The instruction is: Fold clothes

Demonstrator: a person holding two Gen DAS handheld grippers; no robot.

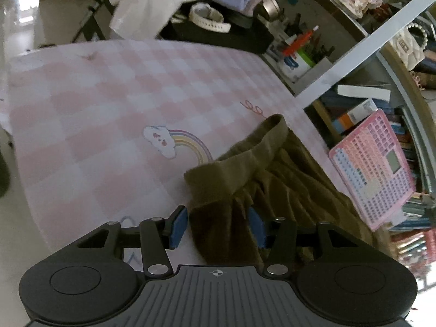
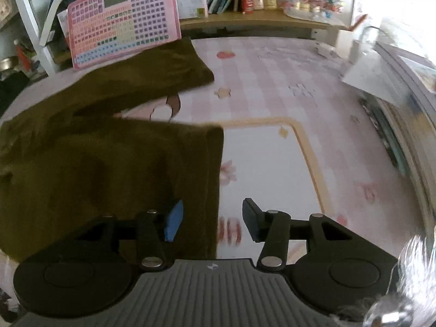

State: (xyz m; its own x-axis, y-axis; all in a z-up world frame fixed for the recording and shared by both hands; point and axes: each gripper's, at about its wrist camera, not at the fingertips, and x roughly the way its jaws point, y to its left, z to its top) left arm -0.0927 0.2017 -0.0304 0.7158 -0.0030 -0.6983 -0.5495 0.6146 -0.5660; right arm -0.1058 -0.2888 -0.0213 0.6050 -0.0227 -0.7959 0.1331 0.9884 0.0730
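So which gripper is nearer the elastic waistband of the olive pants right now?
Left. The left gripper sits right at the waistband end, open, with gathered cloth between its fingers. The right gripper is open over a leg hem; no waistband shows in its view.

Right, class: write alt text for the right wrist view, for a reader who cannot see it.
The right gripper hangs open over the hem of olive-green trousers spread on a pink checked mat, gripping nothing. Behind them, a pink keyboard toy leans against a bookshelf.
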